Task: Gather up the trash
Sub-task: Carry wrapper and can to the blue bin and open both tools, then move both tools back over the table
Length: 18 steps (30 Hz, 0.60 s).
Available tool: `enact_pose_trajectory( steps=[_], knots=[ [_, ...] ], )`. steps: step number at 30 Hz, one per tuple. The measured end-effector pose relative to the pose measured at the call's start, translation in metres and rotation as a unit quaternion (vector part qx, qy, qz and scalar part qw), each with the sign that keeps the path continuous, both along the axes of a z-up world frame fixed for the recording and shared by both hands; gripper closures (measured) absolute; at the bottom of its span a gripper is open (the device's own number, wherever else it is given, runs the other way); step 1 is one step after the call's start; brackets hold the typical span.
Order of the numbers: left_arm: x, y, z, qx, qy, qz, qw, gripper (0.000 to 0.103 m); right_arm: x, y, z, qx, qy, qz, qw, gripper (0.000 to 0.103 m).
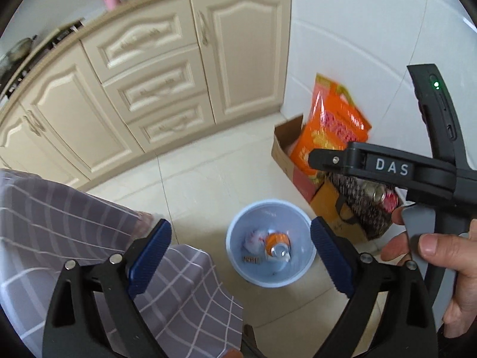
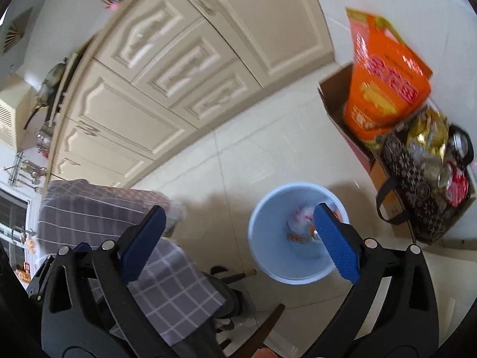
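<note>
A pale blue waste bin (image 1: 235, 250) stands on the tiled floor; it also shows in the right wrist view (image 2: 262, 256). Inside lie an orange can (image 1: 277, 243), white crumpled paper (image 1: 253, 240) and a small brown wrapper (image 1: 252, 259). My left gripper (image 1: 240, 258) is open and empty, held high above the bin. My right gripper (image 2: 241, 240) is open and empty, also above the bin, its right finger over the bin's mouth. The right gripper's body and the hand holding it show at the right of the left wrist view (image 1: 417, 179).
A table with a grey checked cloth (image 1: 89, 238) is at the left, with chair legs (image 2: 235, 277) below it. Cream cabinets (image 1: 134, 89) line the back. A cardboard box with an orange bag (image 1: 334, 128) and a dark patterned bag (image 2: 417, 185) stand against the right wall.
</note>
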State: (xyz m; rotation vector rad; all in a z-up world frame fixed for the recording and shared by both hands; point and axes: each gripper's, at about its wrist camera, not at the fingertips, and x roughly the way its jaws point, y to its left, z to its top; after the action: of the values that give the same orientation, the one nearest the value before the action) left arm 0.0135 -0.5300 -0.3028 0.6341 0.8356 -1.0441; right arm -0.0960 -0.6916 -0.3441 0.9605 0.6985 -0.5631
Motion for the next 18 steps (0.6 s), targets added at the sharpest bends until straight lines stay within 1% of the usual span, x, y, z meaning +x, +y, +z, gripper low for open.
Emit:
enact_pose_trajectory(
  steps=[5,11,14,15,18],
  knots=[
    [0.002,0.027,0.049,-0.051,-0.019,0.014,0.9984,0.011,0.013,0.018,0.056,-0.045,-0.029,0.012,0.998,0.006],
    [0.011,0.071,0.104,-0.111,-0.037,0.046,0.9921,0.011,0.035,0.050,0.118,-0.095,-0.066,0.044,0.992,0.006],
    [0.018,0.098,0.128,-0.139,-0.048,0.068,0.9868,0.011,0.047,0.070,0.143,-0.116,-0.083,0.064,0.988,0.006],
    [0.021,0.111,0.139,-0.151,-0.054,0.080,0.9837,0.011,0.052,0.079,0.153,-0.123,-0.091,0.073,0.986,0.006],
    [0.029,0.140,0.157,-0.174,-0.068,0.108,0.9765,0.010,0.068,0.104,0.176,-0.141,-0.107,0.096,0.980,0.006]
  ],
)
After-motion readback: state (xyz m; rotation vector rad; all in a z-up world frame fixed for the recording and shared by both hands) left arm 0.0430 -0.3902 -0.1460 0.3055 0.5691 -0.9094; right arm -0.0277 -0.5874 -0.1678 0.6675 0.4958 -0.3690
